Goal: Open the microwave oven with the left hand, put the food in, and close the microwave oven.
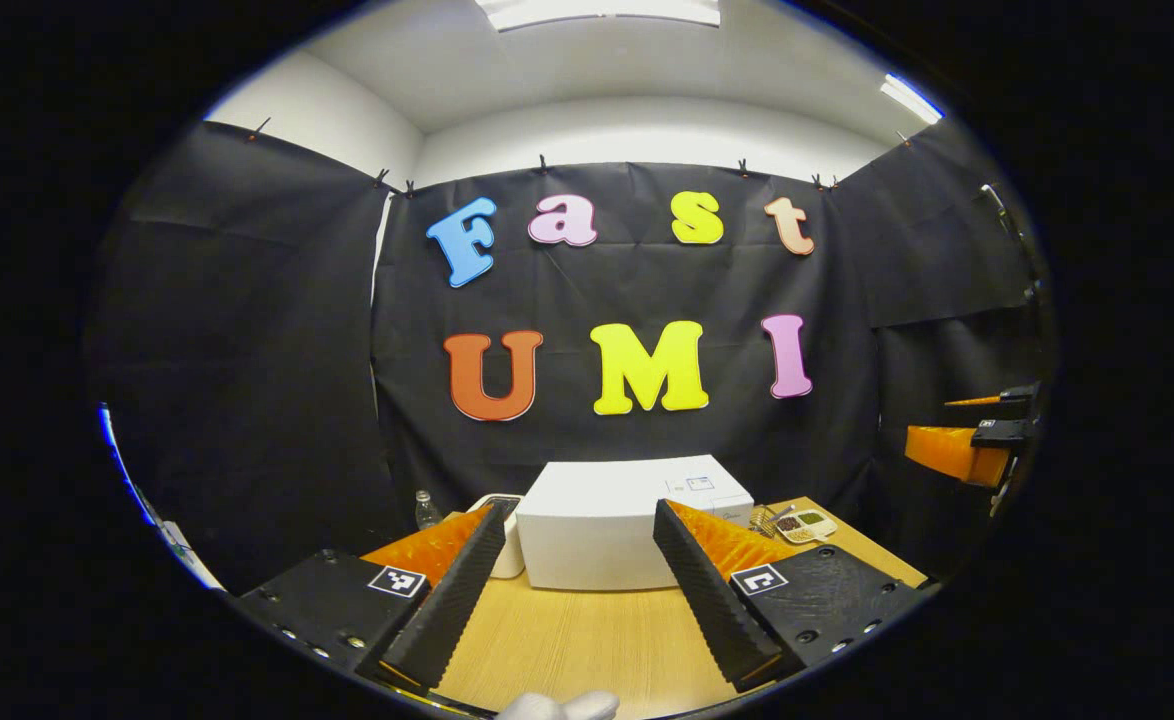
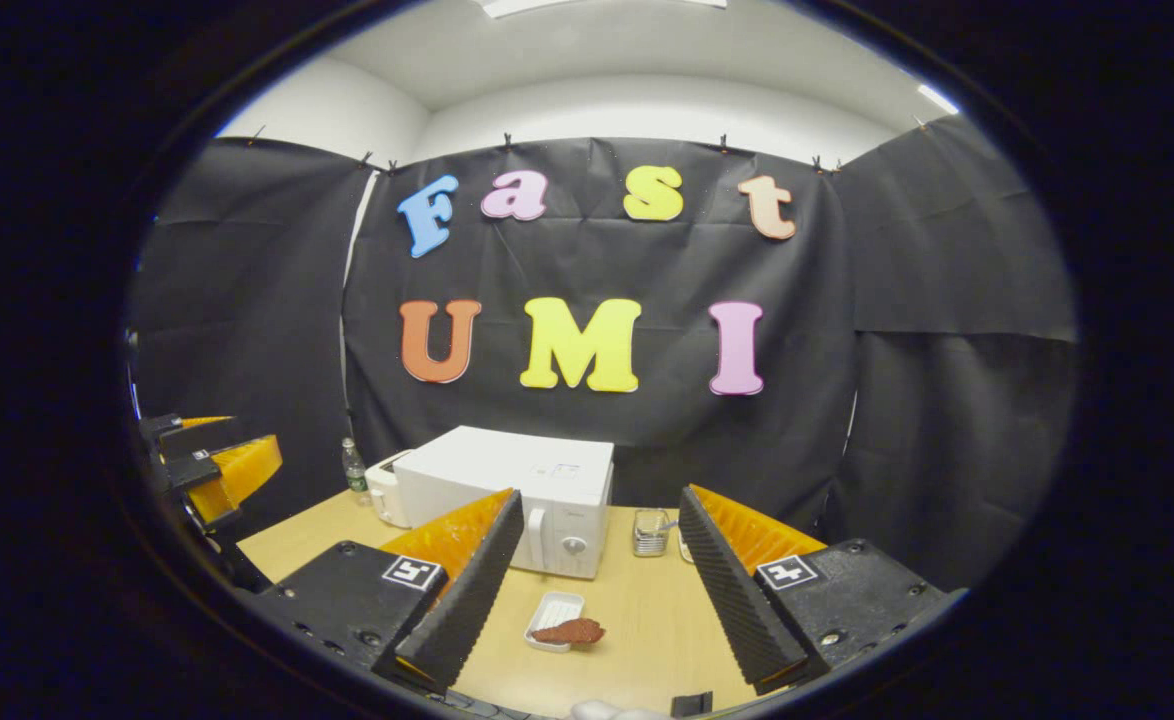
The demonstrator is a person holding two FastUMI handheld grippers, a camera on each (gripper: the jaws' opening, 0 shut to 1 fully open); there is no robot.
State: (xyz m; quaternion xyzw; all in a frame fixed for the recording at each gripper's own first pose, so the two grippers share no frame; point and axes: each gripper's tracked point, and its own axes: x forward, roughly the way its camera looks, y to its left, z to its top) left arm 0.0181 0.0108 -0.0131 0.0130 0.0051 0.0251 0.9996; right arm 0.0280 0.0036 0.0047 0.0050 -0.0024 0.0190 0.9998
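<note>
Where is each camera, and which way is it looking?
Left gripper view: rides on the left gripper, facing the booth's back wall over the table; it looks at the microwave oven, with its own two spread fingers at the bottom and the right gripper far off.
Right gripper view: rides on the right gripper, facing the same way; it sees the microwave's door side, the food on a small tray, its own spread fingers.
Both share the microwave oven and table.

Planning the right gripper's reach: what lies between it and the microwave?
In the right gripper view, a small white tray with reddish-brown food sits on the table between the right gripper and the microwave.
</note>
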